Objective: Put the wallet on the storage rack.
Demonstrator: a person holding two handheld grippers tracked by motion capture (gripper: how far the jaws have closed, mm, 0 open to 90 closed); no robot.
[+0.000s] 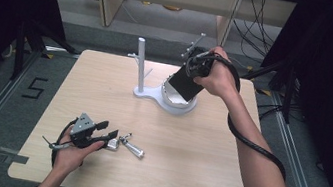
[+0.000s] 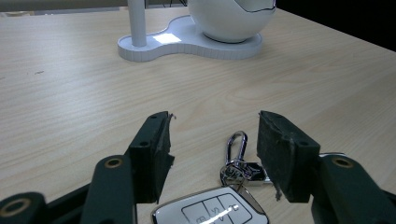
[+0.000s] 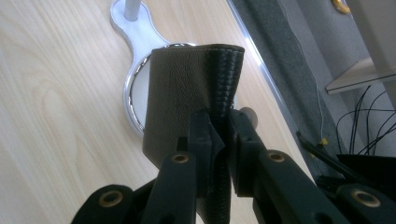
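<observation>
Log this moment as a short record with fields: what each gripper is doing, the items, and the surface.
right gripper: shut on dark leather wallet, held over the bowl
left gripper: open, jaws either side of car key fob
key fob: flat on table, metal clip attached
stand: white base with upright post and round bowl
surface: light wooden table

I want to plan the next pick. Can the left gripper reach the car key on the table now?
Probably yes: the left gripper is open, and the car key lies between its jaws with nothing in the way.
</observation>
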